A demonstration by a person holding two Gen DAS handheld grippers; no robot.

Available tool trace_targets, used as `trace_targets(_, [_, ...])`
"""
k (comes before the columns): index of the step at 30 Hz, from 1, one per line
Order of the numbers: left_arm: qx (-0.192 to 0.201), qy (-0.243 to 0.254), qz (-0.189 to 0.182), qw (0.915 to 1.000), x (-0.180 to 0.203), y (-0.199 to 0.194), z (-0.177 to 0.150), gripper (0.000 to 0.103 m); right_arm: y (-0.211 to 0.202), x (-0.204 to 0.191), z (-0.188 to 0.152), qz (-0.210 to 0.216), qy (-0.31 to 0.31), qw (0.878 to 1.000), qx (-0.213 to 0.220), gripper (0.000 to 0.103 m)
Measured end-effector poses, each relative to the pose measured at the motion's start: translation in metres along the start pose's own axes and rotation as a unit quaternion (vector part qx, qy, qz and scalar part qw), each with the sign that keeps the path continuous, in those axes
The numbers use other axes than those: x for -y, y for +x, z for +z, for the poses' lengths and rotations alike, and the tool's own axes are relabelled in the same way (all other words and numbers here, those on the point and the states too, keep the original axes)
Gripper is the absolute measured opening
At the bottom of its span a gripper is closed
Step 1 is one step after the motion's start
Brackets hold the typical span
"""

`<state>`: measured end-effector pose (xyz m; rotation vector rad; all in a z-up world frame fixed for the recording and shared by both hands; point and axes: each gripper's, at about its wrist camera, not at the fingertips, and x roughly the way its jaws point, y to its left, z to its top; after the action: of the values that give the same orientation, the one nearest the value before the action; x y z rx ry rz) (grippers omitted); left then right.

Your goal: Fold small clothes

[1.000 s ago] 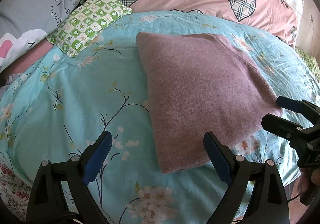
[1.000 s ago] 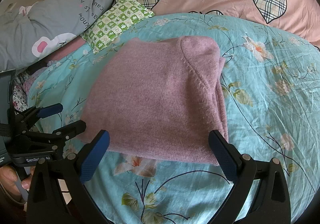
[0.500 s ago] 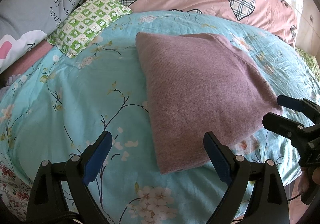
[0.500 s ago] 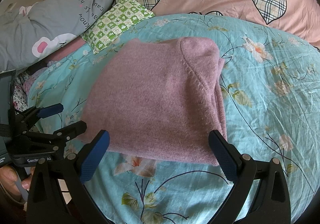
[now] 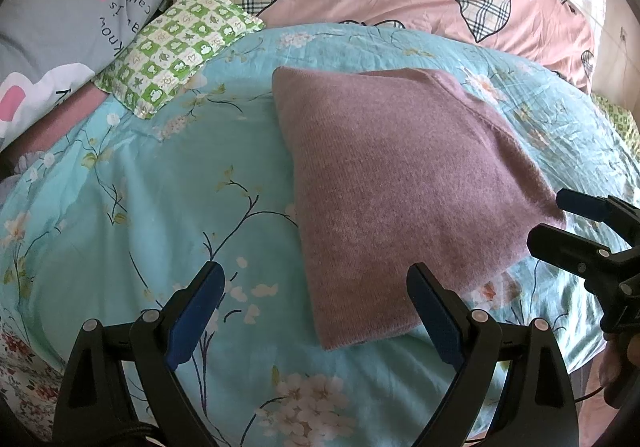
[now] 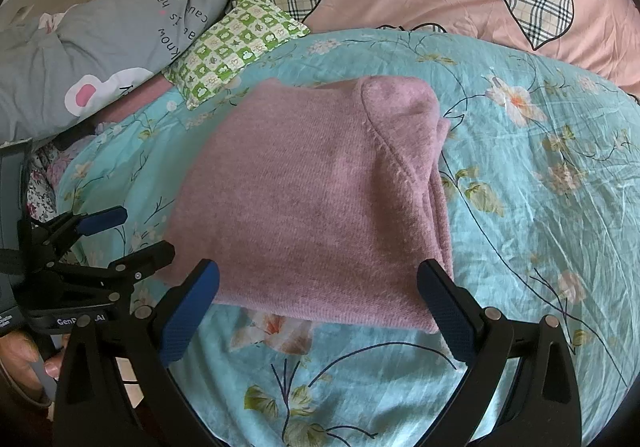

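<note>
Barely anything has shifted: mauve knit sweater [image 5: 404,191] lies folded on the floral bedsheet [image 5: 160,199].
Left gripper [image 5: 316,311] and right gripper [image 6: 320,299] hover at six o'clock, fingers released, gripping nothing; folding looks finished.

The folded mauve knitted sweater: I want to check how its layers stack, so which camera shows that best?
The right wrist view: the folded mauve knitted sweater sits centred, with its stacked right edge and curved seam plain. The left wrist view shows the sweater from the side, mostly its smooth top, the layered edge turned away.
</note>
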<state>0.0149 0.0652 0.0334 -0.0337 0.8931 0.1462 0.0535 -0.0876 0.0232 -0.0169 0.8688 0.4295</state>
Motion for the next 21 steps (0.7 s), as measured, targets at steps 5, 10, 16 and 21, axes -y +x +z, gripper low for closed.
trace_targets(5, [0.0, 0.001, 0.001, 1.0, -0.0001, 0.0, 0.0004, 0.093, -0.0012, 0.0014, 0.0015, 0.001, -0.001, 1.0, 0.001, 0.099])
trace_targets(10, [0.001, 0.002, 0.003, 1.0, 0.0001, -0.0006, 0.0006, 0.093, -0.0029, 0.0015, 0.0022, 0.0, 0.0, 1.0, 0.003, 0.099])
trace_targets(16, [0.001, 0.003, 0.005, 1.0, 0.0, -0.0007, 0.001, 0.093, -0.0026, 0.0017, 0.0024, 0.0, -0.001, 1.0, 0.003, 0.099])
trace_targets(21, [0.001, 0.003, 0.004, 1.0, -0.0011, -0.0002, 0.0017, 0.093, -0.0032, 0.0015, 0.0037, 0.0, -0.001, 1.0, 0.003, 0.099])
